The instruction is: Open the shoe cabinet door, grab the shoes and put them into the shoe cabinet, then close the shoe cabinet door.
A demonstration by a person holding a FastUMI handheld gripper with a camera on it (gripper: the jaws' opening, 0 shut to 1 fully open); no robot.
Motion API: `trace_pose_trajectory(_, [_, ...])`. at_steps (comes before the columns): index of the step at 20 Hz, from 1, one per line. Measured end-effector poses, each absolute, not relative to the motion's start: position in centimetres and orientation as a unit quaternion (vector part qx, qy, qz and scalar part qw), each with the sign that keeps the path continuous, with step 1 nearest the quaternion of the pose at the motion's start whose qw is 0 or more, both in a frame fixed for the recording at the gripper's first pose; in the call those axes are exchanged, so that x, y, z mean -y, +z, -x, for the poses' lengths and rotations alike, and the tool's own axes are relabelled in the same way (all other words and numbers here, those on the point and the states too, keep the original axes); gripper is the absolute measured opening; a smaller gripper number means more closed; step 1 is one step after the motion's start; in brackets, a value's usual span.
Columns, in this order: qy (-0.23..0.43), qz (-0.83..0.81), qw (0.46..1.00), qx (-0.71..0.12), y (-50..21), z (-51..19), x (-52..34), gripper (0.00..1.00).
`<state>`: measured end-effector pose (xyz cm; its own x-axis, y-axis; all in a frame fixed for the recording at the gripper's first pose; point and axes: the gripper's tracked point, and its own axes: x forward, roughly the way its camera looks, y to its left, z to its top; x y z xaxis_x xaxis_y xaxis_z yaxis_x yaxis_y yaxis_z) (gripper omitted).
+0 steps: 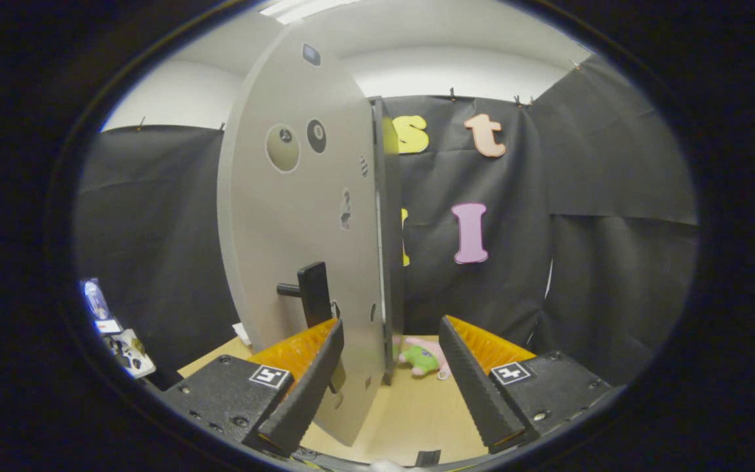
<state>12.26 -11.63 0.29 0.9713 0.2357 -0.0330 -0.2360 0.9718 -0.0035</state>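
The grey shoe cabinet door (299,216) stands swung out towards me, its face with stickers and a black handle (314,293) turned to the left. Its lower corner reaches in between my fingers. My gripper (392,324) is open; the left finger (305,387) lies against the door's face just below the handle, and the right finger (476,387) is clear of the door. Behind the door's edge shows a dark upright panel of the cabinet (392,229). A small pink and green shoe (425,359) lies on the tabletop just beyond the fingers, beside that panel.
The light wooden tabletop (410,419) runs under the door and the fingers. Black cloth walls close in behind and on both sides. Some small items (122,344) sit off the table's left edge.
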Motion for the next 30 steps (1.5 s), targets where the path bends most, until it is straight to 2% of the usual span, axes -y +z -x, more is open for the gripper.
trace_pose_trajectory(4, [0.134,0.006,0.991,-0.023,-0.2,-11.6,6.8,0.96])
trace_pose_trajectory(14, [0.103,0.01,0.995,-0.003,-0.1,-13.8,-1.6,0.96])
trace_pose_trajectory(22, [0.146,0.004,0.989,-0.001,1.5,-17.8,-10.9,0.97])
trace_pose_trajectory(30, [0.123,0.005,0.992,0.016,2.6,-16.8,-11.2,0.99])
